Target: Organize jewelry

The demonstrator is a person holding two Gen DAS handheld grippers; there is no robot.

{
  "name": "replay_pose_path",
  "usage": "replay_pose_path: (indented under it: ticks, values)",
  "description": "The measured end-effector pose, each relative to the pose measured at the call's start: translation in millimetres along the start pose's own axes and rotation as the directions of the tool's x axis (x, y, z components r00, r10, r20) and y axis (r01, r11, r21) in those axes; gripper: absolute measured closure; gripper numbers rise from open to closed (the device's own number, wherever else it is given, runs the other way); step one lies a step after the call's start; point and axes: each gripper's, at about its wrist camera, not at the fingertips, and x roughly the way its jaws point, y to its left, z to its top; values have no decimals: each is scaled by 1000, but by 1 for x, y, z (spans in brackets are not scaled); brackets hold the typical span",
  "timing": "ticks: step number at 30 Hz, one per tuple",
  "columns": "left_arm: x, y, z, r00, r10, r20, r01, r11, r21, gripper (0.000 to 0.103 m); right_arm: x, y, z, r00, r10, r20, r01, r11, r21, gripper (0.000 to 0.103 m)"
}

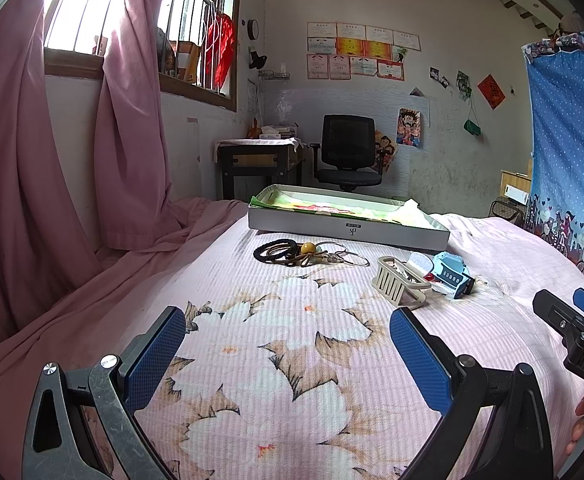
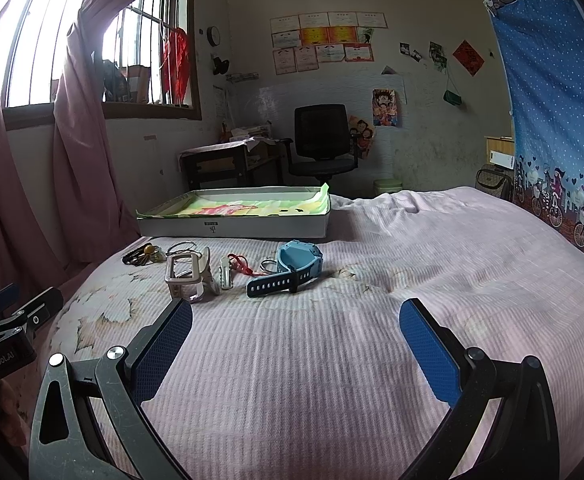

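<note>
A bed holds a shallow white tray. In front lie a blue watch, a cream holder and looped bracelets: light, slippery, best pinched at the band. Both grippers, left and right, hover empty, fingers apart.

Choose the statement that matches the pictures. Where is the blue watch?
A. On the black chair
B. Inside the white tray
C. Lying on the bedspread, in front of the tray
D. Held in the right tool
C: the blue watch lies on the bedspread on the near side of the white tray, while the right tool and left tool are both open and hold nothing.
</note>
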Motion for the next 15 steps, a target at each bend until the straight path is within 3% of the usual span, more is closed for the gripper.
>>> replay_pose_path:
  ticks: [15]
  values:
    - [0, 0, 0, 1000, 1, 0, -1, 1000, 2, 0, -2, -1, 1, 1000, -1, 2, 1, 1000, 0, 1]
